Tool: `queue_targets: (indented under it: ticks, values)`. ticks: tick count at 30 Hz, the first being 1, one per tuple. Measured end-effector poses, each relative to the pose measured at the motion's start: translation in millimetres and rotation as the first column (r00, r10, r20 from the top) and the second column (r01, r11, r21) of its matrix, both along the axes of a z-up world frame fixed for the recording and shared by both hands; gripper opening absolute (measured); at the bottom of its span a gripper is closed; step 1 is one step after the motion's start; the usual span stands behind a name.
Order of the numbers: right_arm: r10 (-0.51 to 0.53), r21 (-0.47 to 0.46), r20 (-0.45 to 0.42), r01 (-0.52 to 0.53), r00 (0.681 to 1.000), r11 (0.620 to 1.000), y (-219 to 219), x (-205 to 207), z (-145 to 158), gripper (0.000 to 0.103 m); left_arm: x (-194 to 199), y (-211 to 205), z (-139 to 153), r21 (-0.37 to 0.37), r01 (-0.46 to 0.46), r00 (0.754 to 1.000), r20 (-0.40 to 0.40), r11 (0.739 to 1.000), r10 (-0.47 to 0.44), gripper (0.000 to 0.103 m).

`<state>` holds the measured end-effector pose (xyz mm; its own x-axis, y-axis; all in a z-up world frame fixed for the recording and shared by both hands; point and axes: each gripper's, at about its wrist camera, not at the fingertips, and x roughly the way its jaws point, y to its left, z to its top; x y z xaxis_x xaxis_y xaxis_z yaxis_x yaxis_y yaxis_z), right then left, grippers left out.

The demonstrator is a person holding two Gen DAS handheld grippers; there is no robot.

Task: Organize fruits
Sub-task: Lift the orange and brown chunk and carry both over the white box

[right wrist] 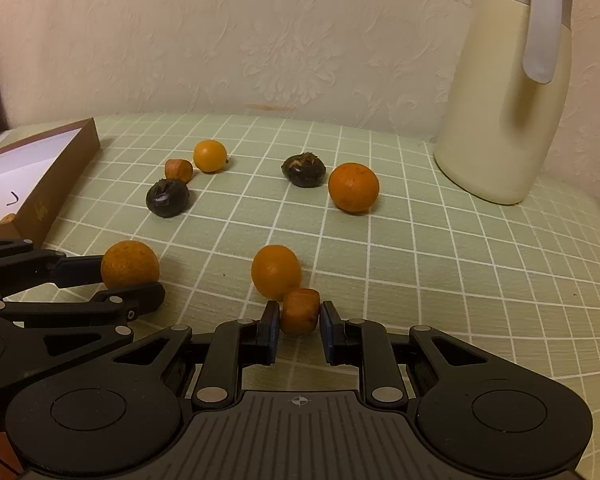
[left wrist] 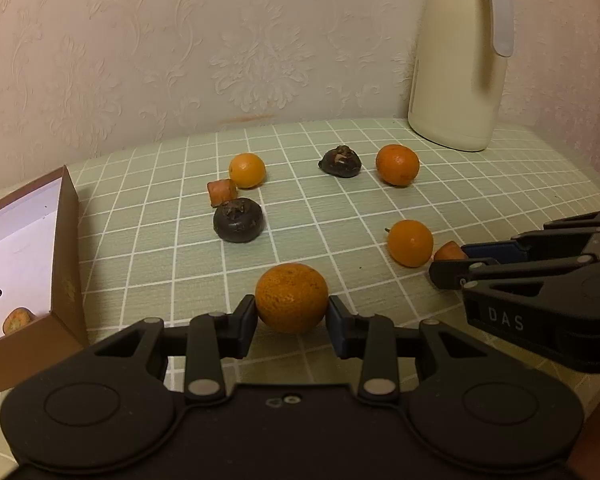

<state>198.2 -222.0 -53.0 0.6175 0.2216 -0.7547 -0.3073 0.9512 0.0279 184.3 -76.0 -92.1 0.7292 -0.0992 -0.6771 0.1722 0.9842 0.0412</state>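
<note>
From the left wrist camera, the left gripper (left wrist: 292,314) has its black jaws pressed on either side of a rough-skinned round orange (left wrist: 291,297), which sits on the checked green tablecloth (left wrist: 340,216) near its front edge. Beyond lie two smooth small oranges (left wrist: 247,170) (left wrist: 410,243), a larger one (left wrist: 397,165), two dark wrinkled round fruits (left wrist: 238,220) (left wrist: 341,161) and a stubby cylinder-shaped orange piece (left wrist: 221,192). At the left edge stands an open brown cardboard box (left wrist: 66,264) with a white floor; only this view shows clearly a small orange piece (left wrist: 18,320) inside. A cream jug (left wrist: 460,60) stands at the far right corner against embossed wallpaper (left wrist: 180,40). The right gripper (left wrist: 450,264) enters from the right, tilted down.

From the right wrist camera, the right gripper (right wrist: 300,316) is closed on a short barrel-shaped orange piece (right wrist: 299,311), which touches a smooth orange (right wrist: 275,270) just behind it. This view alone shows that piece whole. The left gripper (right wrist: 132,280) reaches in from the left, clamped on its orange (right wrist: 130,264).
</note>
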Motion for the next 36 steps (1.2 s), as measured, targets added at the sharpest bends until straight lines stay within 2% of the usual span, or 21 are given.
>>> queue_targets:
  ticks: [18, 32, 36]
  values:
    - [-0.016, 0.01, 0.036, 0.016, 0.999, 1.0, -5, -14, 26, 0.022, -25, 7, 27, 0.0, 0.009, 0.998, 0.054, 1.0, -0.009, 0.028]
    - [0.045, 0.025, 0.105, -0.047, 0.993, 0.999, 7, -40, 64, 0.022, -65, 26, 67, -0.047, -0.004, 0.987, 0.159, 0.999, 0.011, 0.028]
    - [0.054, 0.046, 0.128, -0.061, 0.99, 0.997, 7, -57, 77, 0.022, -76, 33, 77, -0.032, -0.011, 0.979, 0.203, 0.999, 0.017, 0.028]
